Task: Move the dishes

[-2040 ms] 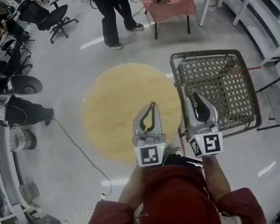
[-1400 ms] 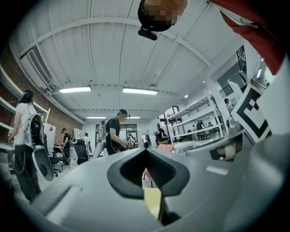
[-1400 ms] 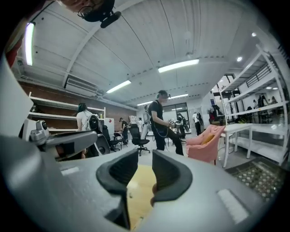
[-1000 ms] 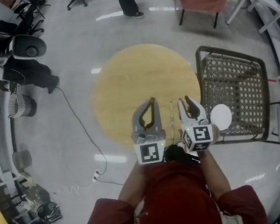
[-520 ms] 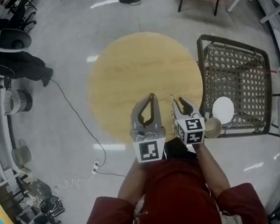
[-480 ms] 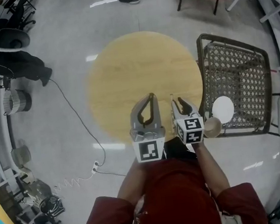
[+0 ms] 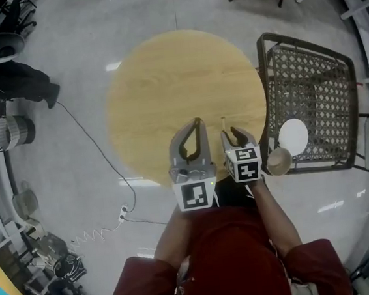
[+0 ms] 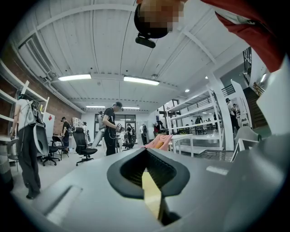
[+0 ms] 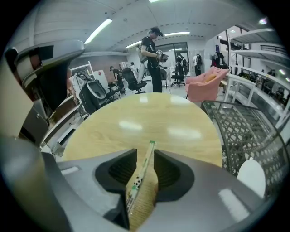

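Both tools sit over the worktop's [image 7: 177,79] near edge, dishes at right.
Your left tool [image 7: 197,124] is pinched together, empty; your right tool [image 7: 232,133] clamps a thin sleeved stick [image 9: 144,172]. The white plate [image 7: 293,137] lies on the wire chair [image 7: 307,72], tan cup [image 7: 278,161] near it.

The table [image 7: 184,78] lies bare ahead of the left tongs [image 7: 196,122] and the right tongs [image 7: 233,133], which pinch a thin stick [image 9: 144,163]. Just beside it on the right, a wire rack [image 7: 307,65] hems its edge, with a white plate [image 7: 293,137] and a cup [image 7: 278,161] at the rack's near corner.
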